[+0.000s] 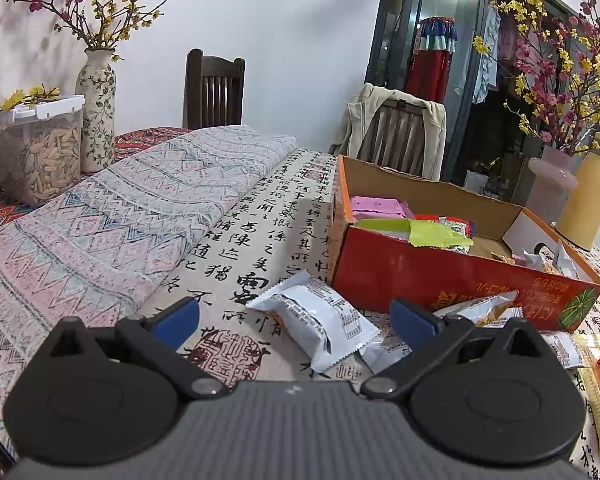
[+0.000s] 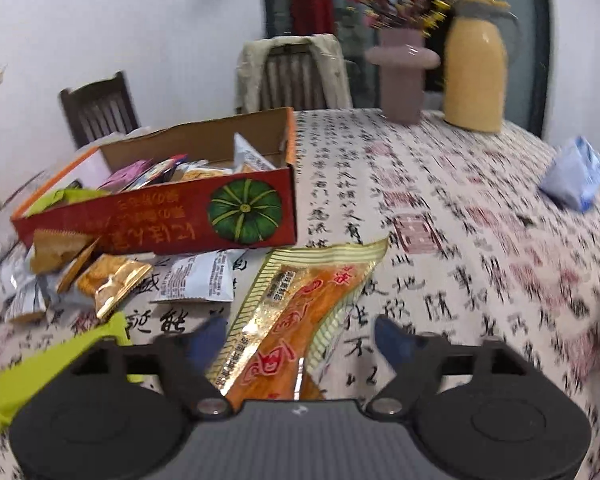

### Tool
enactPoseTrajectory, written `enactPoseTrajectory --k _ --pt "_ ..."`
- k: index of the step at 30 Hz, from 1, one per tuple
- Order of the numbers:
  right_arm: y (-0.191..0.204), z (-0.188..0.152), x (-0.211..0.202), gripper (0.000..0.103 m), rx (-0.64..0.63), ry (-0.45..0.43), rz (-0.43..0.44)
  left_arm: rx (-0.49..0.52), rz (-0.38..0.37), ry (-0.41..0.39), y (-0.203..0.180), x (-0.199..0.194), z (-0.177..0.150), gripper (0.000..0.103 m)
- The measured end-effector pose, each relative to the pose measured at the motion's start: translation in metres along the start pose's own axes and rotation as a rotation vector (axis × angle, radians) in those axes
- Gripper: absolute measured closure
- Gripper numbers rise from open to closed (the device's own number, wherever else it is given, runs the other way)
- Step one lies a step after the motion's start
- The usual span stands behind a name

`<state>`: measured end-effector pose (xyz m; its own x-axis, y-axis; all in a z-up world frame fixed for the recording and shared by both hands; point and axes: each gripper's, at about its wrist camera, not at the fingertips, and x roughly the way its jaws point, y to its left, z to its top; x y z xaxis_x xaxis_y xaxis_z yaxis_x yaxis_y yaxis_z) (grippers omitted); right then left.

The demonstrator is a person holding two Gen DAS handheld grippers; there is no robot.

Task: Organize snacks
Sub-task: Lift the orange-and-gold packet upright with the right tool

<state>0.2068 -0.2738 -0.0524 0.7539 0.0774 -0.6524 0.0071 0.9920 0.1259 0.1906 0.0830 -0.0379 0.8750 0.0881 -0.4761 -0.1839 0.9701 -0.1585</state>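
A red cardboard box (image 1: 440, 276) with several snack packets inside stands on the table; it also shows in the right wrist view (image 2: 152, 224). My left gripper (image 1: 296, 320) is open, with a white snack packet (image 1: 316, 320) lying on the cloth between its blue fingertips. My right gripper (image 2: 300, 344) is open, straddling a long gold and orange snack packet (image 2: 300, 300) that lies flat on the cloth. Loose packets lie in front of the box: a white one (image 2: 200, 280), golden cracker packs (image 2: 112, 280) and a lime-green one (image 2: 56, 360).
A folded patterned cloth (image 1: 120, 220) covers the table's left. A clear jar of snacks (image 1: 44, 156) and a flowered vase (image 1: 98, 112) stand far left. A pink vase (image 2: 404, 76), a yellow jug (image 2: 476, 76) and a blue-white bag (image 2: 576, 176) stand at the right. Chairs stand behind.
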Motion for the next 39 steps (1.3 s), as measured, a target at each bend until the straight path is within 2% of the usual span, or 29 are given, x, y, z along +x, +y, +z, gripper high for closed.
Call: enactPoseTrajectory --k 2,7,14,15,17,20,22,26,35,39 --pt "0.003 -0.003 0.003 0.020 0.025 0.014 0.010 0.000 0.001 0.001 0.000 0.000 0.000 0.000" --pt "0.026 -0.015 0.010 0.015 -0.063 -0.019 -0.093 0.000 -0.002 -0.003 0.000 0.000 0.000 0.000" --pt "0.022 -0.016 0.008 0.016 -0.064 -0.021 -0.083 0.000 -0.003 -0.007 0.000 -0.001 0.001 0.000" --pt "0.022 -0.017 0.007 0.018 -0.064 -0.026 -0.083 0.000 -0.003 -0.007 0.001 -0.001 0.001 0.000" --pt "0.023 -0.019 0.003 0.036 -0.076 -0.045 -0.068 -0.001 -0.005 -0.007 0.001 -0.001 0.002 0.000" --pt "0.028 -0.026 -0.002 0.052 -0.106 -0.071 -0.046 0.001 -0.006 -0.010 0.000 -0.001 0.001 0.000" --pt "0.033 -0.029 -0.005 0.064 -0.116 -0.095 -0.078 0.002 -0.007 -0.011 0.000 -0.001 0.001 0.000" --pt "0.035 -0.032 -0.008 0.067 -0.096 -0.121 -0.097 0.002 -0.006 -0.011 0.000 -0.001 0.001 0.000" --pt "0.018 -0.014 -0.021 0.068 -0.032 -0.248 -0.061 0.004 -0.003 -0.008 -0.001 -0.001 0.001 0.000" --pt "0.013 -0.014 -0.006 0.068 0.010 -0.233 -0.054 0.011 0.012 -0.004 -0.002 0.000 0.002 0.000"
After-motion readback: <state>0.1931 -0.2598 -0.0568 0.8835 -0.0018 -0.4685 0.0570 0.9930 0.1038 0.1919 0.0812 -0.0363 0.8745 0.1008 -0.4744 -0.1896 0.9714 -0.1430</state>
